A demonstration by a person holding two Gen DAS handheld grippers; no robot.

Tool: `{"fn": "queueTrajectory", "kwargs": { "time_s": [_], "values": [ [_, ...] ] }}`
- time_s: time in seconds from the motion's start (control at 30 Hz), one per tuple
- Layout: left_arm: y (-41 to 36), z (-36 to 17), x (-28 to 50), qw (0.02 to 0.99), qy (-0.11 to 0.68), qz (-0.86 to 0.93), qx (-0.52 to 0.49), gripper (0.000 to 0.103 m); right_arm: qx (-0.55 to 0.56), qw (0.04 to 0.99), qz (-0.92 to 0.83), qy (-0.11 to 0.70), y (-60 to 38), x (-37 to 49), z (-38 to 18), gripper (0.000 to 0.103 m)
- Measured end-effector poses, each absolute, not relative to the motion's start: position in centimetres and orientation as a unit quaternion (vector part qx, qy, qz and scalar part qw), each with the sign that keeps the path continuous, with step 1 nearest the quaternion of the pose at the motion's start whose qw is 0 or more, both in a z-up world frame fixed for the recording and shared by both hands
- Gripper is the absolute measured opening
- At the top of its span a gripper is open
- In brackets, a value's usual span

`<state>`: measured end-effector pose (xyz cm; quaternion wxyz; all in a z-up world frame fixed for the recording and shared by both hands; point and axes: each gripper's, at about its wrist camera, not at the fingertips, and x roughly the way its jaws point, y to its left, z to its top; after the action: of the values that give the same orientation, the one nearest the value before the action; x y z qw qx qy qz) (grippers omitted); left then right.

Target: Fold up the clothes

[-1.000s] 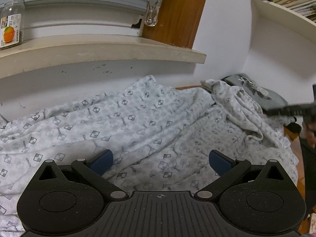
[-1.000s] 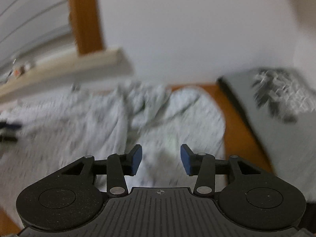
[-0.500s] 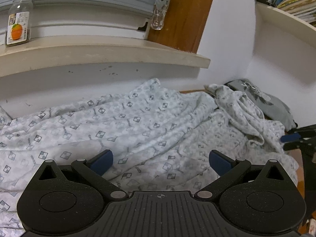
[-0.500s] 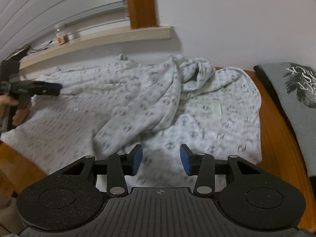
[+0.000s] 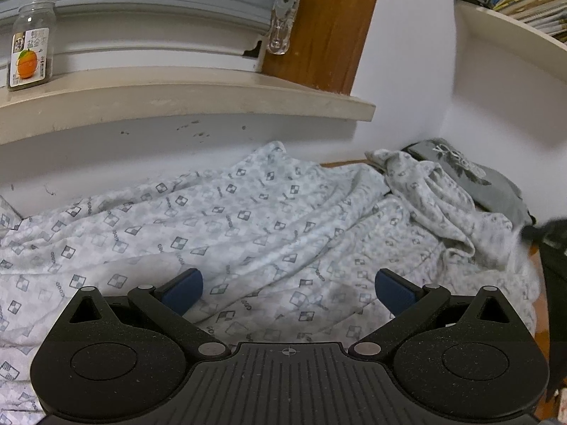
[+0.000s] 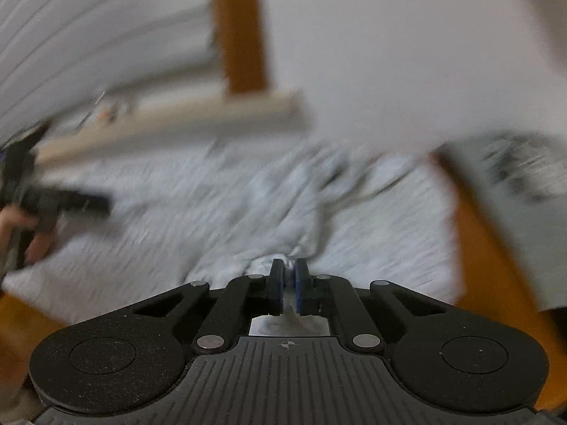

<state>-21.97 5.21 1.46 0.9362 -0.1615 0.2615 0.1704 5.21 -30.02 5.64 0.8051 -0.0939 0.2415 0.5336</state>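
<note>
Right tool (image 6: 287, 285) now clamped on garment (image 6: 248, 212).

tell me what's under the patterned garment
An orange wooden surface shows past the patterned garment at its edges. Whatever lies beneath the middle is covered. The right gripper pinches its fabric.

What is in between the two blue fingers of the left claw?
In the left wrist view, only the patterned shirt lies between the left claw's blue fingers. It spreads rumpled beneath them; the claw is wide open and grips nothing.
</note>
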Motion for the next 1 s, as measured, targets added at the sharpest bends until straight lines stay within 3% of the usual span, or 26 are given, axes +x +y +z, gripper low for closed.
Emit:
{"fn": "queueTrajectory", "kwargs": {
  "time_s": [0.1,0.23,0.37,0.47,0.63,0.97,1.0],
  "values": [
    [5.2,1.5,-22.0,0.936,0.261,0.172,-0.161,0.103,-0.035,0.833,0.493,0.249,-33.1,6.7,6.9,0.007],
    [5.2,1.5,-22.0,0.936,0.26,0.174,-0.161,0.103,-0.077,0.857,0.417,0.294,-32.8,7.5,4.5,0.009],
    [5.2,1.5,-22.0,0.936,0.259,0.175,-0.16,0.103,-0.082,0.861,0.412,0.286,-33.2,7.2,4.2,0.01],
    [5.1,1.5,-22.0,0.937,0.259,0.175,-0.157,0.103,-0.078,0.863,0.419,0.272,-34.0,6.5,4.3,0.029],
    [5.2,1.4,-22.0,0.936,0.262,0.175,-0.158,0.103,-0.058,0.851,0.438,0.282,-36.2,5.5,3.3,0.038],
    [4.9,1.3,-21.8,0.938,0.263,0.174,-0.145,0.103,-0.136,0.854,0.442,0.238,-35.7,5.0,3.5,0.036],
    [4.8,1.3,-21.8,0.938,0.263,0.174,-0.144,0.103,-0.144,0.855,0.441,0.233,-35.7,5.0,3.6,0.018]
  ]
}}
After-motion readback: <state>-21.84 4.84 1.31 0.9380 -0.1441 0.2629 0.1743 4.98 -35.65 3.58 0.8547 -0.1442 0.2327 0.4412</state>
